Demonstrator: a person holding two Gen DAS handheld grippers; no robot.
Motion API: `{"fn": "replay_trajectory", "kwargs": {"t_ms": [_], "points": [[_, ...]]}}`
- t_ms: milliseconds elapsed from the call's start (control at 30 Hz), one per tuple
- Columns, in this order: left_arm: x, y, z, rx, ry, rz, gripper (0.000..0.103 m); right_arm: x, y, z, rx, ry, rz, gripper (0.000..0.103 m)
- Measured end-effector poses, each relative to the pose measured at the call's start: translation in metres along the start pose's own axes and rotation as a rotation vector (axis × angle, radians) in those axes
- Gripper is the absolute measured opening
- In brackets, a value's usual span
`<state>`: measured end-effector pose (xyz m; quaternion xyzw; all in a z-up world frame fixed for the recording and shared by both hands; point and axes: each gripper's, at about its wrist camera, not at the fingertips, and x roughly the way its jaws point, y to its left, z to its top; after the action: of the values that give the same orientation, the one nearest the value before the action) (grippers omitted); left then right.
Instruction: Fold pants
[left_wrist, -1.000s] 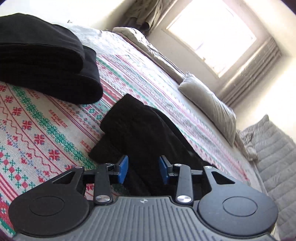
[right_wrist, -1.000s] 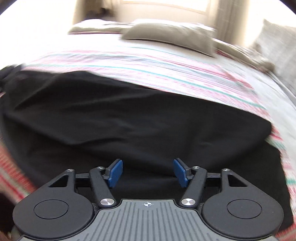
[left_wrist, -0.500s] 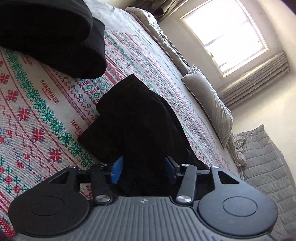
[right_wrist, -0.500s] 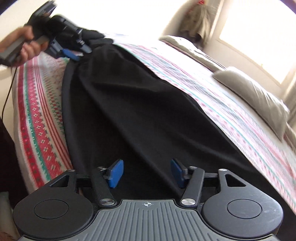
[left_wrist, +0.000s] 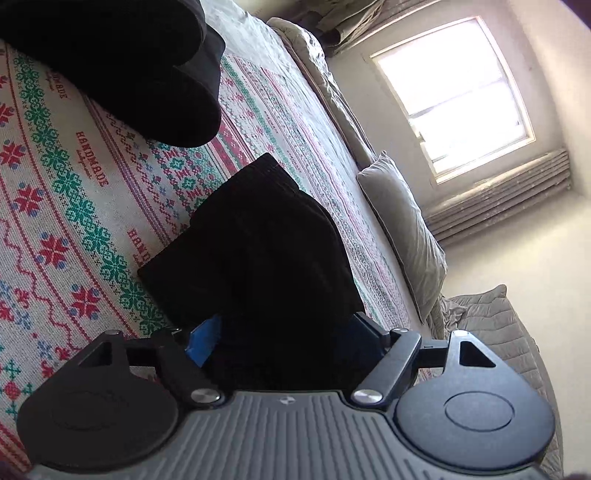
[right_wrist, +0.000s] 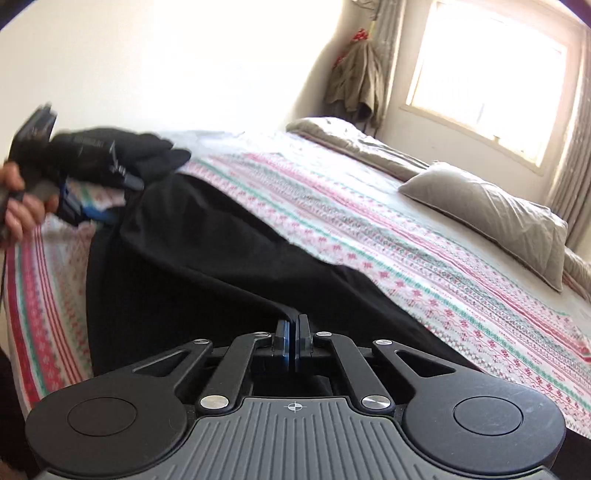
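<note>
1. The black pants (right_wrist: 221, 266) are laid lengthwise on the bed (right_wrist: 424, 266), not yet folded.
2. The right gripper (right_wrist: 293, 341) is closed on a pinch of their cloth.
3. The left gripper (left_wrist: 284, 343), fingers just spread wide, straddles 1 end unclamped.

I note the pants (right_wrist: 207, 266) lying lengthwise on the bed (right_wrist: 424, 258), near its front edge. Beyond their far end sits 1 folded garment pile (left_wrist: 122, 62). A pillow (right_wrist: 491, 214) rests behind the pants, toward the window (right_wrist: 487, 74) wall.
</note>
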<state>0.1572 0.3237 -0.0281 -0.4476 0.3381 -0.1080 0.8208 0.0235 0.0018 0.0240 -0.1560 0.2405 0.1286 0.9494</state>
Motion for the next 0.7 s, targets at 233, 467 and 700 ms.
{"fn": "replay_trajectory", "kwargs": {"t_ms": [233,467,700], "points": [[0.006,0.005,-0.003,-0.086,-0.119,-0.037,0.083,-0.003,-0.013,0.009,0.048,-0.032,0.002,0.0],[-0.01,0.018,0.003,-0.151,-0.193,-0.007,0.026,-0.004,-0.014,0.003,0.039,0.004,0.044,0.0],[-0.045,-0.005,0.002,0.04,-0.223,0.145,0.019,-0.011,0.015,-0.014,-0.08,0.09,0.115,0.0]]}}
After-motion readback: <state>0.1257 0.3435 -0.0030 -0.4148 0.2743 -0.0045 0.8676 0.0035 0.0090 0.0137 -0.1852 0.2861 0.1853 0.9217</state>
